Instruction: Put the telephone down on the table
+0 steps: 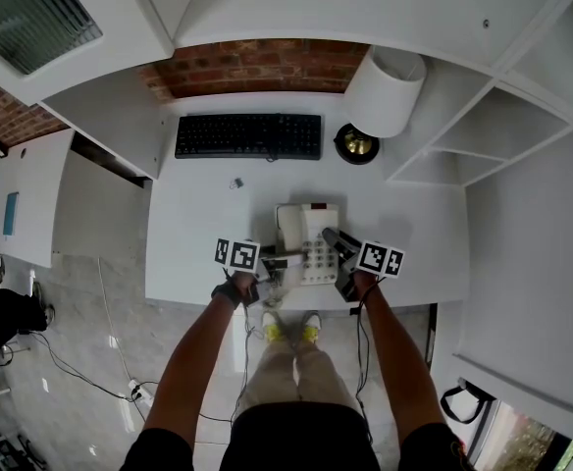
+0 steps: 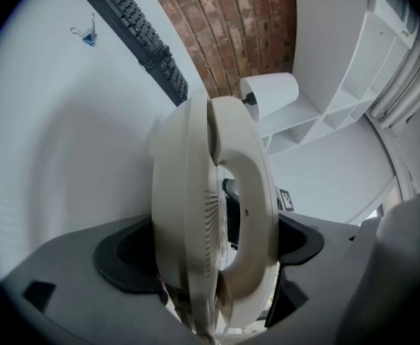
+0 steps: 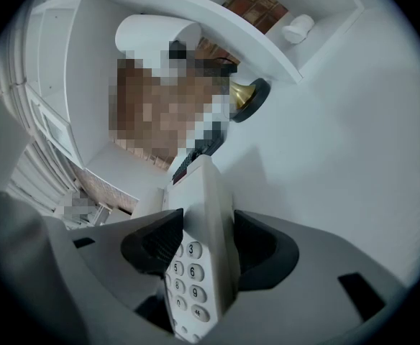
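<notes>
A cream desk telephone [image 1: 306,232] with its handset on the cradle is over the front part of the white table [image 1: 198,224]. Whether it rests on the tabletop I cannot tell. My left gripper [image 1: 279,259] is shut on the telephone's left, handset side, and its own view shows the telephone [image 2: 210,214] edge-on between the left gripper's [image 2: 217,246] dark pads. My right gripper [image 1: 334,245] is shut on the right, keypad side. In the right gripper view the number keys of the telephone [image 3: 203,214] sit between the right gripper's [image 3: 199,246] pads.
A black keyboard [image 1: 248,136] lies at the back of the table. A lamp with a white shade [image 1: 385,91] and brass base [image 1: 357,143] stands back right. A small binder clip [image 1: 235,183] lies mid-table. White shelves [image 1: 483,126] rise at the right. The table's front edge [image 1: 218,300] is just behind the grippers.
</notes>
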Demonstrator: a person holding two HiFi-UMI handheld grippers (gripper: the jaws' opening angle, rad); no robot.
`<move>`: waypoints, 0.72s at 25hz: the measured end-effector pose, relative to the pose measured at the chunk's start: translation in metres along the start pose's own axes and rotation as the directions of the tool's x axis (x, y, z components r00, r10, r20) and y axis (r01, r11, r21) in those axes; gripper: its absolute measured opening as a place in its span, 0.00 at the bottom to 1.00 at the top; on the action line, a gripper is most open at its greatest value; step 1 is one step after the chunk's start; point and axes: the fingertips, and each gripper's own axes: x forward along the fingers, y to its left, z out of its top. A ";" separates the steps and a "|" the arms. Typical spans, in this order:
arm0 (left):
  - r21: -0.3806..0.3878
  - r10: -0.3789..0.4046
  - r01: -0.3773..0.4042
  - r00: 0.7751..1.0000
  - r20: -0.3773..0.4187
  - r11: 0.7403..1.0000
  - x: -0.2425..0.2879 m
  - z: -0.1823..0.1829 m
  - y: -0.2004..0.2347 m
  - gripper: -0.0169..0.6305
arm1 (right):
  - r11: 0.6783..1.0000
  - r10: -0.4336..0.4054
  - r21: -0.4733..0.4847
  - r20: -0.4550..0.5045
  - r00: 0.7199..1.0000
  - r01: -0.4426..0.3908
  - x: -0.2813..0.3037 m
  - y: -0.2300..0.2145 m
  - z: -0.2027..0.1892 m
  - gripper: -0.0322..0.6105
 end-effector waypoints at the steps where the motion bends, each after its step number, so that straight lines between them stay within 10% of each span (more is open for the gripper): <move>1: 0.002 0.007 -0.007 1.000 0.005 1.000 0.000 0.000 0.000 0.75 | 1.000 0.000 0.000 0.000 1.000 0.000 0.000 0.000 0.000 0.38; 18: -0.002 -0.001 0.001 0.998 0.068 1.000 -0.007 0.001 -0.001 0.75 | 1.000 0.013 -0.008 -0.018 1.000 -0.013 0.001 0.001 -0.002 0.38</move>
